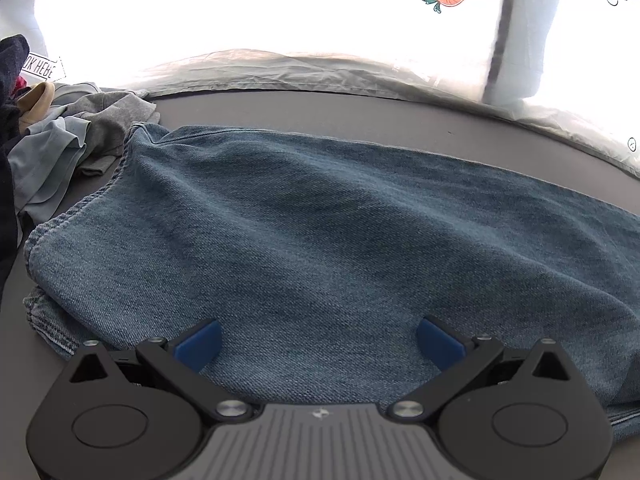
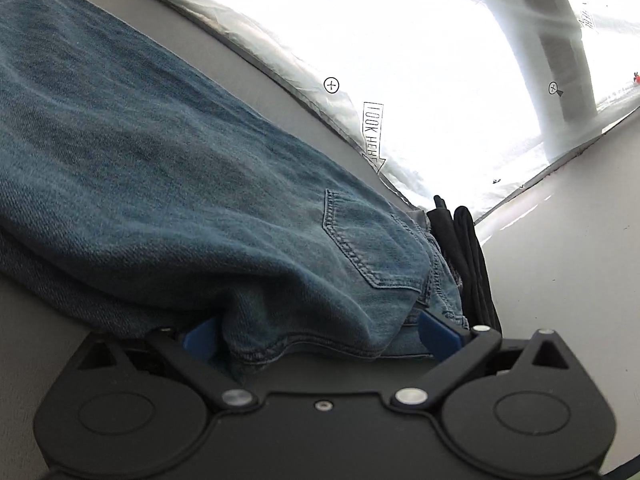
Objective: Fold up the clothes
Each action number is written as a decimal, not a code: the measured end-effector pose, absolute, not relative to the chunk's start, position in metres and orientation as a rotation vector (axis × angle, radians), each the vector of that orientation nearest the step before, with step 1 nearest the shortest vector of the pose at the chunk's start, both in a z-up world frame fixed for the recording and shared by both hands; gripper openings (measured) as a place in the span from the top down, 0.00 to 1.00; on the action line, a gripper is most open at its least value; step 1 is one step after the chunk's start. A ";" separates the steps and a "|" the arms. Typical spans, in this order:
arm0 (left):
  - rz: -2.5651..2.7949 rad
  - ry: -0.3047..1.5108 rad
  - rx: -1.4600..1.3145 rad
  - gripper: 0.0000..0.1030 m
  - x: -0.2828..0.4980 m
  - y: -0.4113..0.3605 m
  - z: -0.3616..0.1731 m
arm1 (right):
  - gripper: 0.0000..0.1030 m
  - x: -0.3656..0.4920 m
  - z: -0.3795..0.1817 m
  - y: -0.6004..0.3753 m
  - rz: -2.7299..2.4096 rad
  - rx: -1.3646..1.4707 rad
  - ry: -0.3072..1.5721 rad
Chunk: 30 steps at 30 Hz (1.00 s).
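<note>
A pair of blue jeans (image 1: 320, 232) lies folded lengthwise across the grey table (image 1: 360, 114). My left gripper (image 1: 319, 344) hovers open over the near edge of the denim, its blue pads spread wide with only flat cloth below them. In the right wrist view the jeans (image 2: 160, 168) show a back pocket (image 2: 368, 236) and the waistband end. My right gripper (image 2: 318, 338) stands open with the waistband bunched between its blue pads (image 2: 438, 340), not pinched.
A heap of grey, light blue and dark clothes (image 1: 60, 148) sits at the table's left end. Folded black garments (image 2: 468, 256) lie just beyond the jeans' waistband. A white printed sheet (image 1: 320, 20) hangs behind the table.
</note>
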<state>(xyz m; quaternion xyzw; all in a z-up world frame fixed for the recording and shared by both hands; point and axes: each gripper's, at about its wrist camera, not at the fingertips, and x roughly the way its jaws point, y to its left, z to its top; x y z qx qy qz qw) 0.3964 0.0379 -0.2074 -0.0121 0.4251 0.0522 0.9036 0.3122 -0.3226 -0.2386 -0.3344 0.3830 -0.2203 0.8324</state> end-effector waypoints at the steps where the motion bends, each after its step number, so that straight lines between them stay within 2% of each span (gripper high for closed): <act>1: 0.108 0.877 -0.025 0.00 0.396 0.038 -0.208 | 0.01 0.313 -0.239 -0.322 -0.464 -0.718 0.808; 12: 0.103 0.868 -0.021 0.00 0.396 0.038 -0.208 | 0.00 0.298 -0.241 -0.319 -0.498 -0.863 0.803; 18: 0.096 0.870 -0.019 0.00 0.396 0.038 -0.208 | 0.00 0.290 -0.218 -0.316 -0.622 -0.803 0.698; 24: 0.097 0.867 -0.019 0.00 0.396 0.038 -0.208 | 0.00 0.286 -0.239 -0.321 -0.594 -0.784 0.801; 30: 0.105 0.885 -0.027 0.00 0.399 0.038 -0.207 | 0.00 0.281 -0.237 -0.317 -0.573 -0.817 0.797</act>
